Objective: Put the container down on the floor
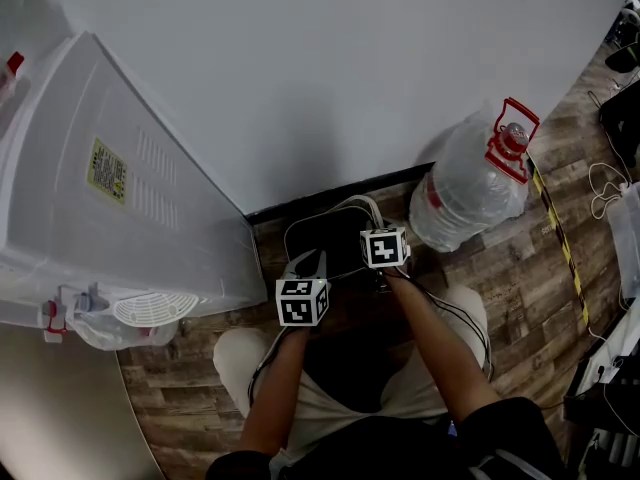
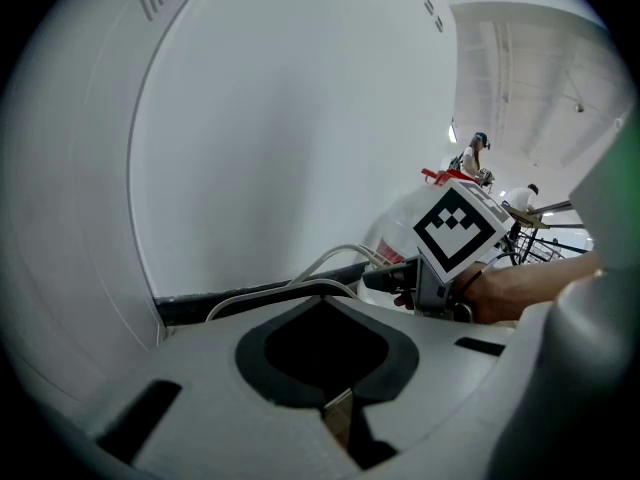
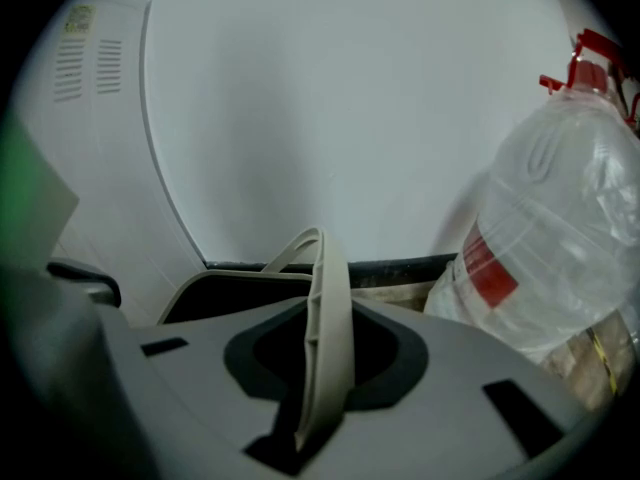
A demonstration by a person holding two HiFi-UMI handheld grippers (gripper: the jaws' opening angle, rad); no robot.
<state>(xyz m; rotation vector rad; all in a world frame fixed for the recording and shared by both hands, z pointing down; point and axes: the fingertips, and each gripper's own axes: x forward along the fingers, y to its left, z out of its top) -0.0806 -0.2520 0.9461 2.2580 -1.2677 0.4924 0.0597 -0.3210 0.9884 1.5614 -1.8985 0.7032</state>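
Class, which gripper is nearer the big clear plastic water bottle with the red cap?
Right. The right gripper, shut on the dark container's pale handle, sits close beside the bottle; the left gripper is further left, beyond it.

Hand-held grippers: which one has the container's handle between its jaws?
The right hand-held gripper: the beige handle of the container runs up from between its jaws. The left hand-held gripper shows no handle between its jaws.

container (image 1: 330, 243): dark, at the base of the white wall (image 1: 330, 78)
handle (image 1: 357, 204): pale loop at the container's far side
right tool (image 1: 378, 230): at the handle
left tool (image 1: 306, 266): at the container's near-left edge
bottle (image 1: 470, 183): large, clear, right of the container
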